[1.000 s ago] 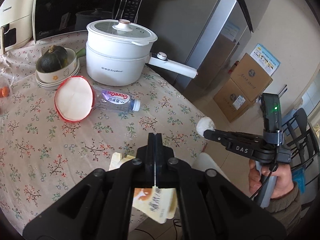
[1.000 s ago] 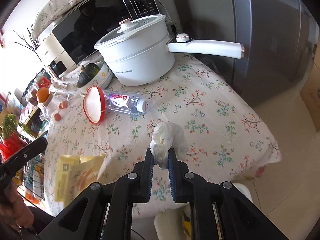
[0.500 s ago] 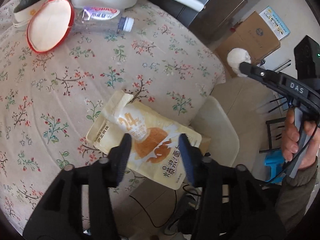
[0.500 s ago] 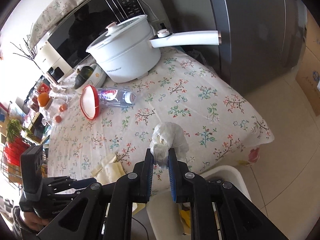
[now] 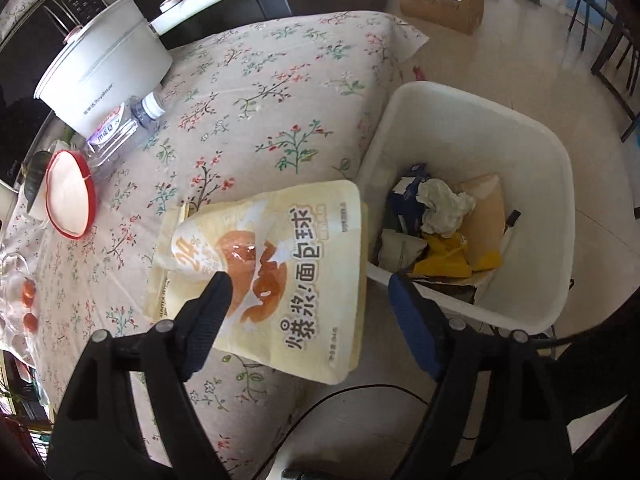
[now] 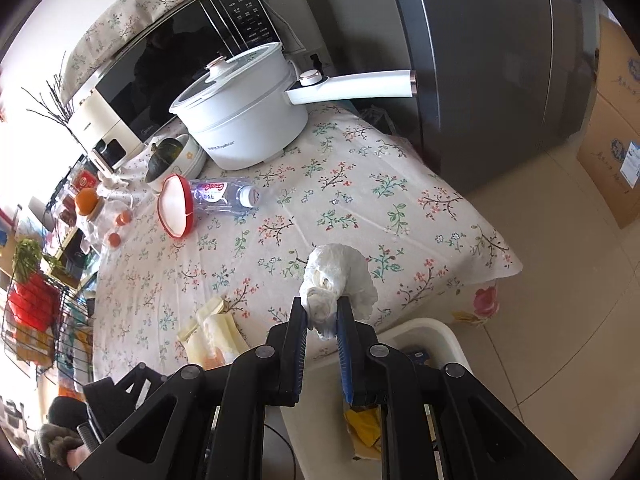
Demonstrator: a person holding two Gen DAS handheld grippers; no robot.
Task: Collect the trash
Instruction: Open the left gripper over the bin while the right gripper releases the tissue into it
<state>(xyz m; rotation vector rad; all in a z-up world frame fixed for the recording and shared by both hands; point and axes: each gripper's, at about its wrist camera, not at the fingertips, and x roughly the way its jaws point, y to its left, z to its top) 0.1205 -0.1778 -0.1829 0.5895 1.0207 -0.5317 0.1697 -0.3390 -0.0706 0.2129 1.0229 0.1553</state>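
My left tongs point(image 5: 308, 294) have just been opening and now stand wide; the yellow pouch point(image 5: 288, 276) hangs loose between them, over the table's point(image 5: 256, 92) edge beside the white bin point(image 5: 556, 184). My right tongs point(image 6: 323, 322) are nearly closed, pinching a tissue wad point(image 6: 340, 280) above the table's corner.
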